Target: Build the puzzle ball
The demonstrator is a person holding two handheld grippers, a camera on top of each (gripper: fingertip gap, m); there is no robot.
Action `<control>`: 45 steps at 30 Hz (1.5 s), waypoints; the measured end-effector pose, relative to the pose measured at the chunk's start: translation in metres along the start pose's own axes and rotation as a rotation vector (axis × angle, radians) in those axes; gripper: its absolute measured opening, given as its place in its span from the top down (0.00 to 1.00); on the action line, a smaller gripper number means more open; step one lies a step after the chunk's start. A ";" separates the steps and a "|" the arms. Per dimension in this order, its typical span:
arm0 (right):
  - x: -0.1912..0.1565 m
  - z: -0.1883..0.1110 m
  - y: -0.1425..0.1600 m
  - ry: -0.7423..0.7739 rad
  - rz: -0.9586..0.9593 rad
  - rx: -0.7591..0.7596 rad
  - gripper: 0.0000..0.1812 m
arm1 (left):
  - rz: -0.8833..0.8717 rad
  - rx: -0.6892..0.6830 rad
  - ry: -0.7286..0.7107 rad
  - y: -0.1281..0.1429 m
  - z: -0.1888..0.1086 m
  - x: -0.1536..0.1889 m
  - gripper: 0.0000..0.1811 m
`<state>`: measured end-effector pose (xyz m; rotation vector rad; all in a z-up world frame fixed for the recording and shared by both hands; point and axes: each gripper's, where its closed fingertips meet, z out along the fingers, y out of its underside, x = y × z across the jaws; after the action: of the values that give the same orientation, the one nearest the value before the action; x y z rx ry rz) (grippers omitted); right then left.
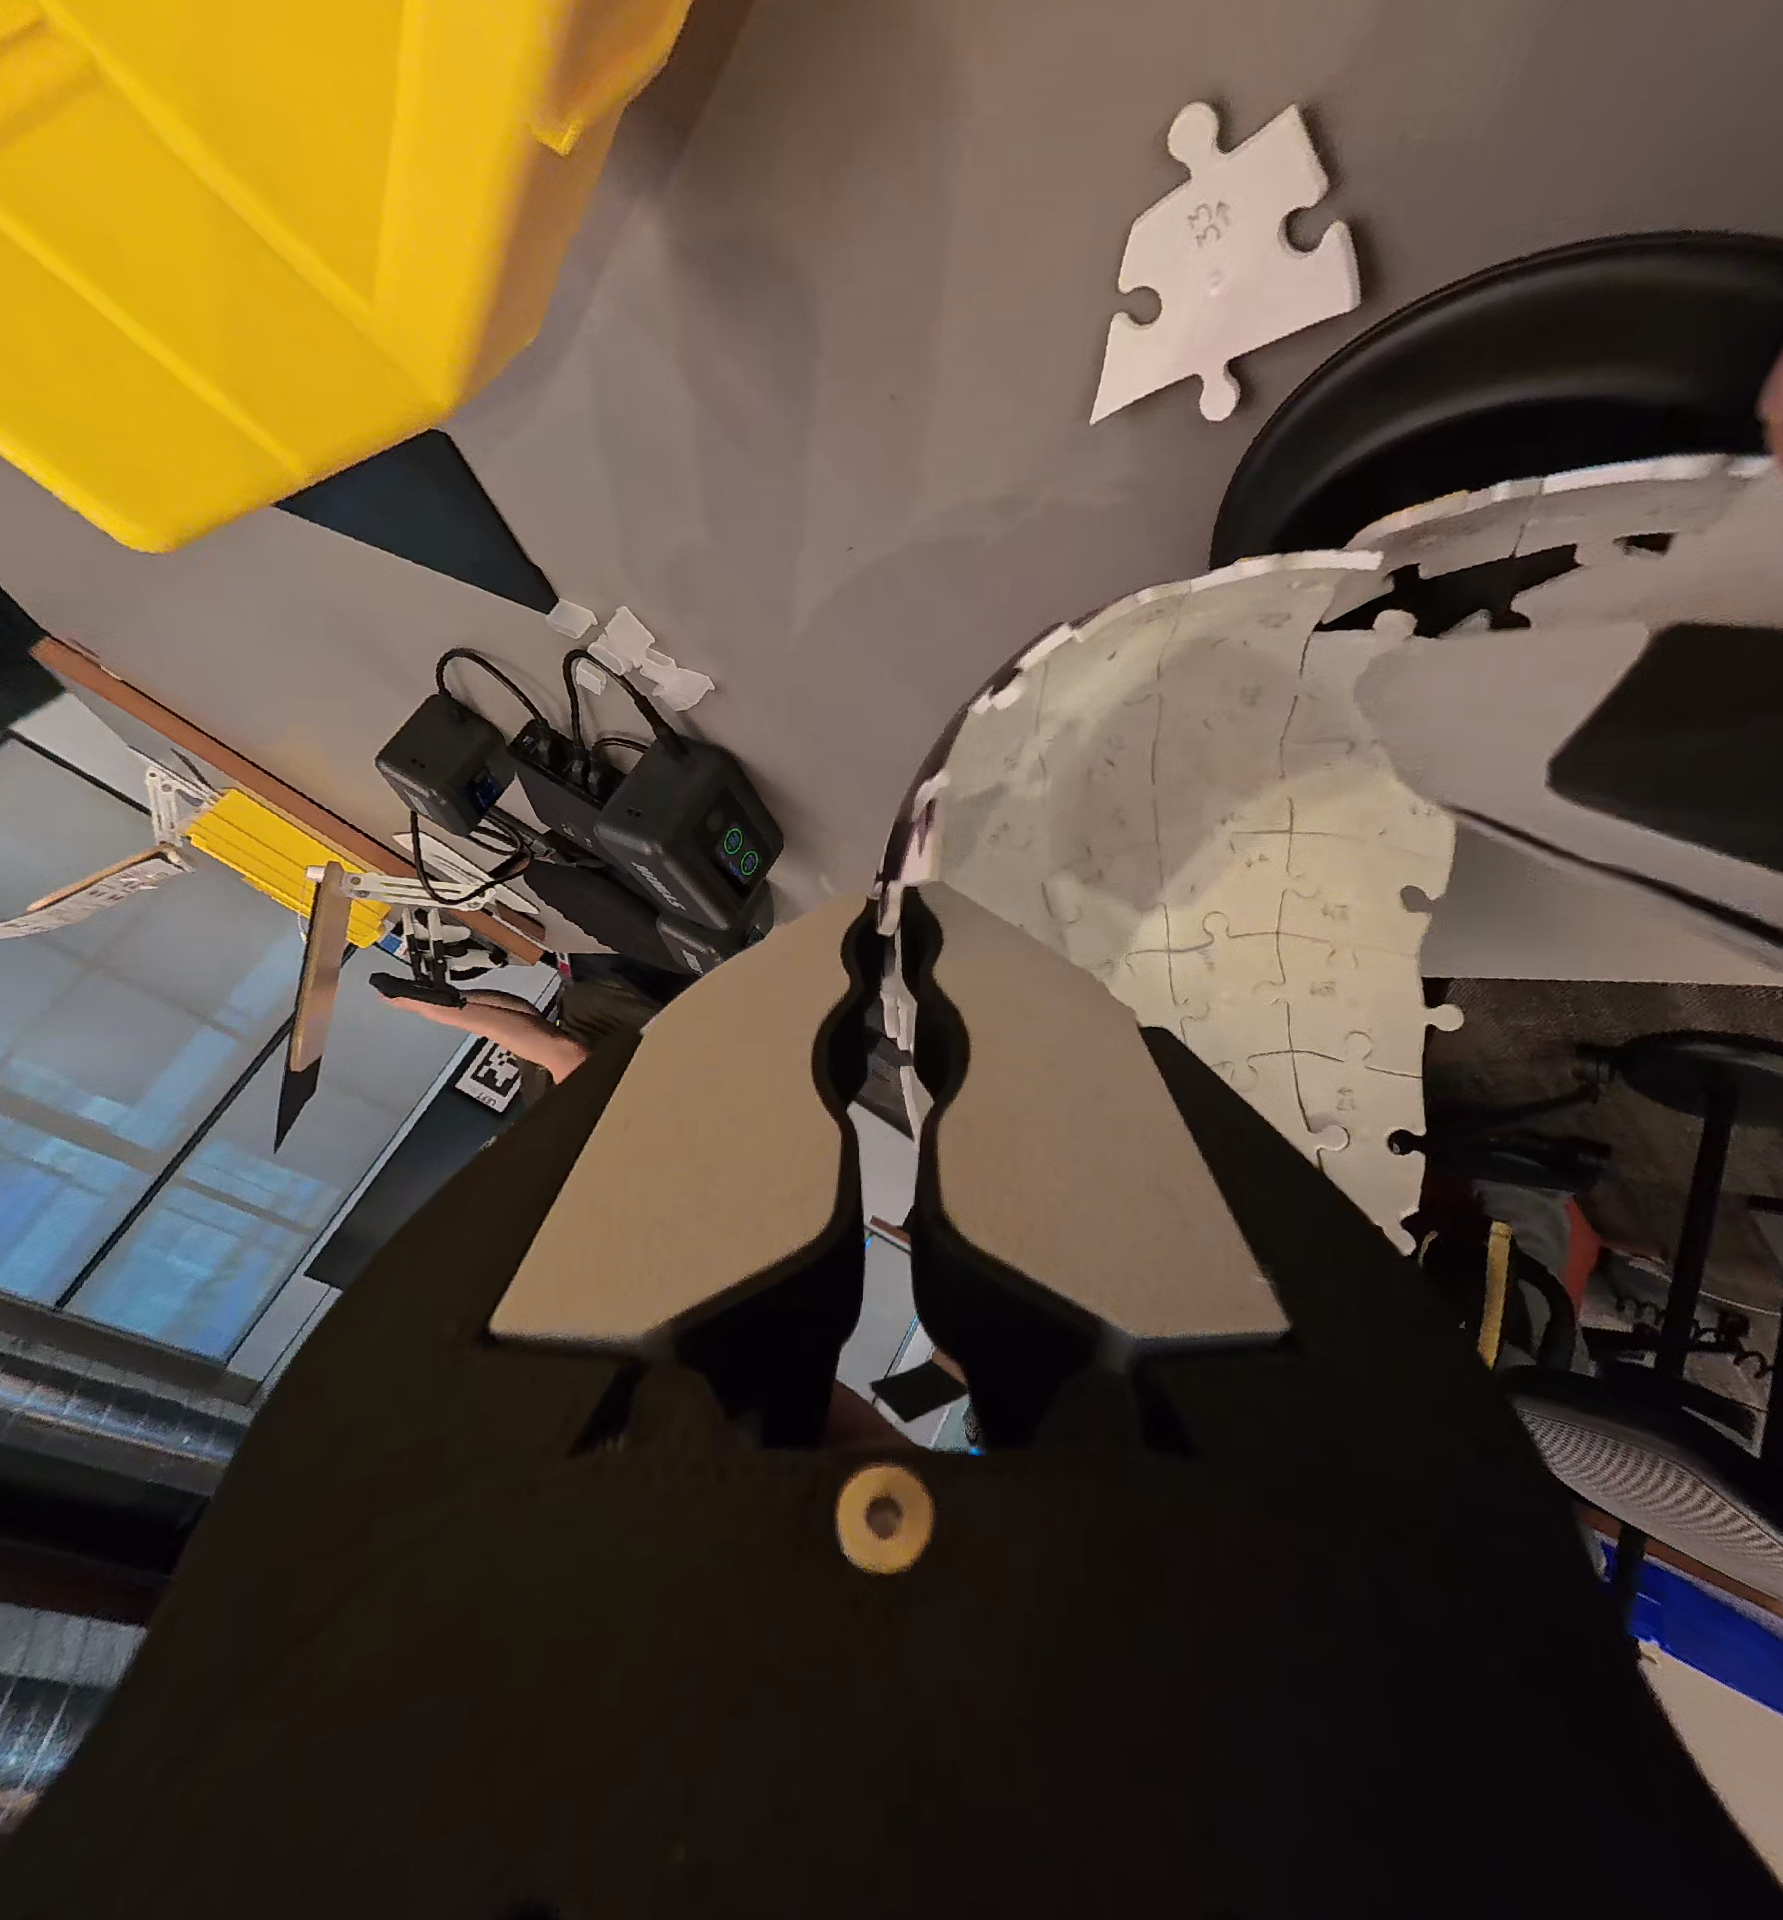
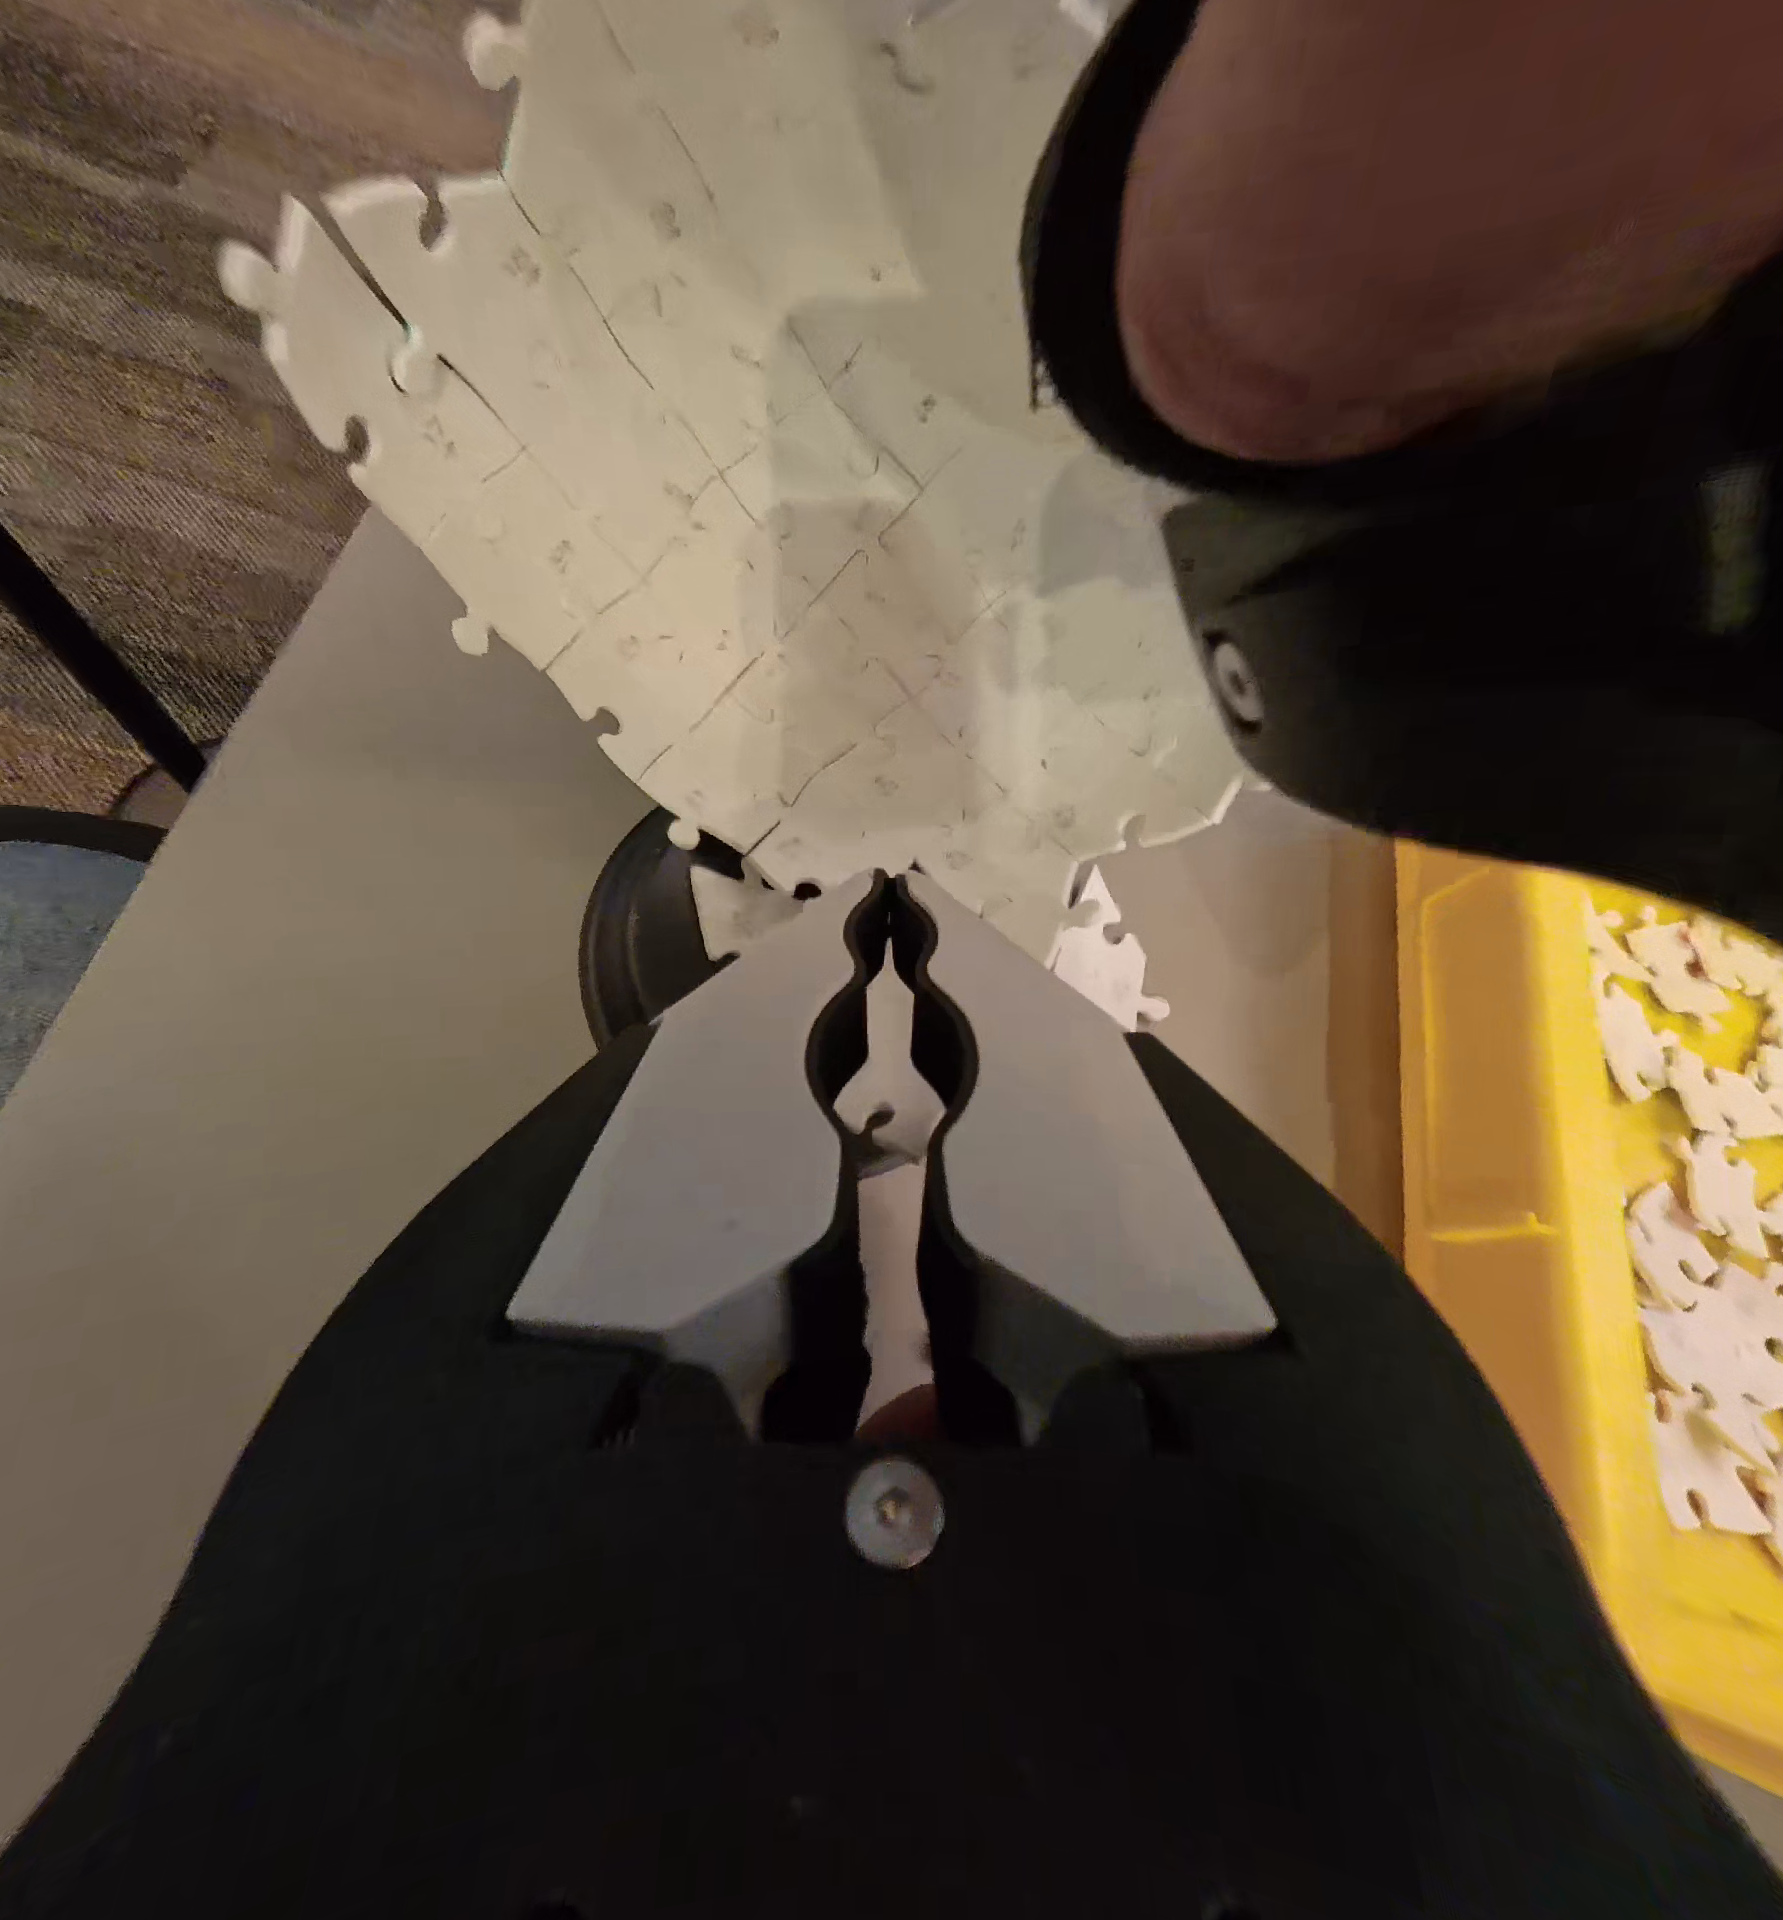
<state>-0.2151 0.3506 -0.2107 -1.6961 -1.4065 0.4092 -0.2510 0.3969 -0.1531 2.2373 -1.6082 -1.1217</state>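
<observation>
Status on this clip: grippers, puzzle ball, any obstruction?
Left gripper shut on puzzle shell edge. Right gripper shut on its lower rim. Ball unfinished; loose piece on table, more in yellow bin. Nothing blocking.

Left black two-finger gripper with tan side plates (image 1: 895,920): jaws closed to a narrow slit, wavy inner edges nearly meeting, tips pinching the thin rim of a white curved shell of joined puzzle pieces (image 1: 1209,831). Right black two-finger gripper with grey side plates (image 2: 889,896): jaws likewise drawn together, tips clamped on the lower edge of the same shell. A bare fingertip (image 2: 1386,260) shows at upper right in the right wrist view, pressed against a black gripper body.
</observation>
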 end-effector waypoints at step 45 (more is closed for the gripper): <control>-0.003 0.005 0.018 -0.173 0.220 -0.091 1.00 | -0.609 1.335 0.706 0.025 -0.049 0.000 0.71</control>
<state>-0.2077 0.3504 -0.2281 -1.9365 -1.3826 0.6358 -0.2376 0.3733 -0.1051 3.3254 -1.4580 1.1108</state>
